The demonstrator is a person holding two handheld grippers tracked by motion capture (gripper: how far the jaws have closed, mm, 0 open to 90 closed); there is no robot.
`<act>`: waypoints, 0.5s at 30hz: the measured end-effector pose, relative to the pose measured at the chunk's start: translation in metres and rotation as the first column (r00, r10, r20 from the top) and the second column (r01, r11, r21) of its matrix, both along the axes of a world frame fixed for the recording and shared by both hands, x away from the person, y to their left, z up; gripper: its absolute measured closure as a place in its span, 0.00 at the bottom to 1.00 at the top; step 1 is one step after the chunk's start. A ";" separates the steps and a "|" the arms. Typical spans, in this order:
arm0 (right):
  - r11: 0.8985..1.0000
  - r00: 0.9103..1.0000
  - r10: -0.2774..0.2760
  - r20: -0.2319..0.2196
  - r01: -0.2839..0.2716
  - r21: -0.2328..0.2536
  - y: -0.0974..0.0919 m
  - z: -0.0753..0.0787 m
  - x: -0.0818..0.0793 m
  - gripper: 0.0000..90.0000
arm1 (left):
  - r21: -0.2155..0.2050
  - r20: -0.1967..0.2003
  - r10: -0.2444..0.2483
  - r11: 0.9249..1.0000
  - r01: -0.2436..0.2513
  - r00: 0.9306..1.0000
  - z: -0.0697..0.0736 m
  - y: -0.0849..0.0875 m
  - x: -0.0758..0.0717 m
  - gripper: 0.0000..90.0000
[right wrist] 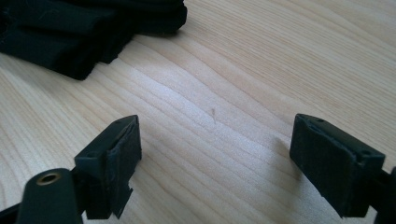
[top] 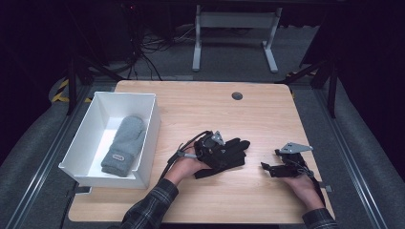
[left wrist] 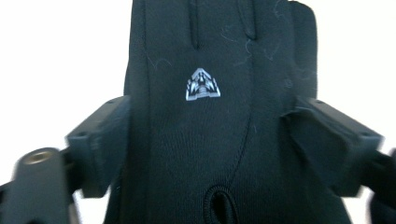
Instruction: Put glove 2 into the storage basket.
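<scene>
A black glove (top: 233,149) with a small white logo lies flat on the wooden table (top: 215,114), fingers pointing right. My left gripper (top: 223,153) sits over its cuff end. In the left gripper view the glove (left wrist: 201,56) spans the whole gap and both pads meet its edges, so my left gripper (left wrist: 208,135) is shut on it. My right gripper (top: 265,167) rests low on the table to the glove's right, open, with bare wood between its jaws (right wrist: 215,154). The glove's fingertips (right wrist: 70,42) lie beyond it at upper left.
A white bin (top: 152,133) stands at the table's left with a grey mitten (top: 125,143) inside. A round cable hole (top: 237,96) sits near the far edge. Bare wood stretches behind and in front of the glove. A desk frame and cables stand on the floor beyond.
</scene>
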State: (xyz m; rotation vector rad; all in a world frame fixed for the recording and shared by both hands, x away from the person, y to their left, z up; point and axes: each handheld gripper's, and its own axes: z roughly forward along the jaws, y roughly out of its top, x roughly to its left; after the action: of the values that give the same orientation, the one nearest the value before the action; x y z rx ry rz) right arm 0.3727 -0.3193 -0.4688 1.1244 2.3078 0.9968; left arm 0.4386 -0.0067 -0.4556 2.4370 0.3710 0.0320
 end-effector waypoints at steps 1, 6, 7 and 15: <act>1.000 1.000 -0.001 0.000 0.001 0.000 0.000 0.000 0.000 0.19 | -0.003 -0.003 -0.010 1.000 0.010 1.000 0.001 0.000 -0.001 0.30; 1.000 1.000 -0.001 -0.002 0.001 0.001 0.001 0.000 0.000 0.18 | -0.008 -0.045 -0.038 0.999 0.037 0.998 0.004 0.001 -0.005 0.58; 1.000 1.000 -0.001 -0.002 0.001 0.001 0.001 0.000 0.000 0.19 | -0.011 -0.052 -0.040 0.999 0.040 0.998 0.004 0.001 -0.005 0.67; 1.000 1.000 -0.001 -0.002 0.001 0.001 0.001 0.000 0.000 0.18 | -0.024 -0.110 0.012 1.000 -0.014 0.994 0.006 0.002 -0.005 0.74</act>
State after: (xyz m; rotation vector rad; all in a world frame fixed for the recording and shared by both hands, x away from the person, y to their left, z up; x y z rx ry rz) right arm 0.3724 -0.3186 -0.4689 1.1276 2.3080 0.9966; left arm 0.4341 -0.0050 -0.4493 2.4178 0.4336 -0.1006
